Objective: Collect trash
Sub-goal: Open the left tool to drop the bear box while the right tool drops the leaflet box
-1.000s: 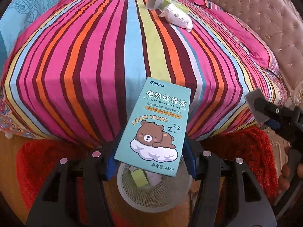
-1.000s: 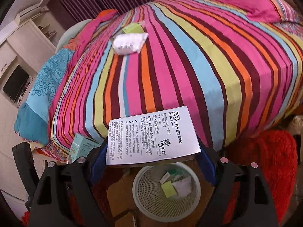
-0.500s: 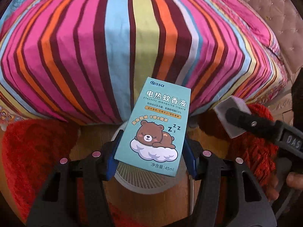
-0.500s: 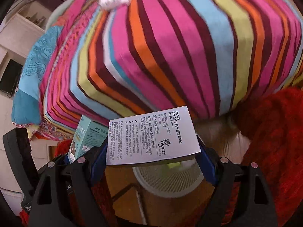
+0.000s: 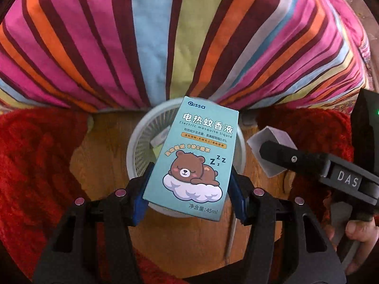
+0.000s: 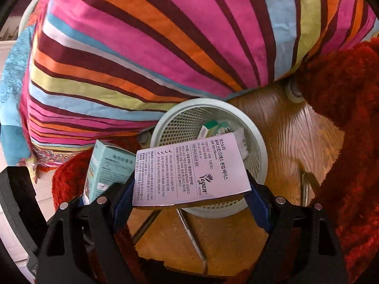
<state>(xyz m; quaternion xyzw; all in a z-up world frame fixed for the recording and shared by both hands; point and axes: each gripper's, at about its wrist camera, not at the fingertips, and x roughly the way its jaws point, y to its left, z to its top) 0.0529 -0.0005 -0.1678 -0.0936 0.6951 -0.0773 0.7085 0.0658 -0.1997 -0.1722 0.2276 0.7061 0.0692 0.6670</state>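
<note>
My left gripper (image 5: 189, 189) is shut on a teal mosquito-liquid box (image 5: 191, 156) with a sleeping bear, held right above a pale mesh waste basket (image 5: 139, 142) on the wooden floor. My right gripper (image 6: 189, 189) is shut on a pale lilac box (image 6: 189, 168) with Korean print, held over the near rim of the same basket (image 6: 258, 146). Several small boxes and wrappers (image 6: 213, 126) lie inside. The teal box (image 6: 104, 165) shows left of the lilac one in the right wrist view; the lilac box (image 5: 270, 142) and right gripper show at right in the left wrist view.
The striped bedspread (image 5: 165, 35) hangs down just behind the basket. A shaggy red rug (image 5: 35, 165) lies left and right (image 6: 350, 142) of it. Thin metal legs (image 6: 191, 236) stand on the floor near the basket.
Both grippers have tilted down and moved forward from above the bed to over the basket. The basket now sits under both boxes. Both grips are unchanged.
</note>
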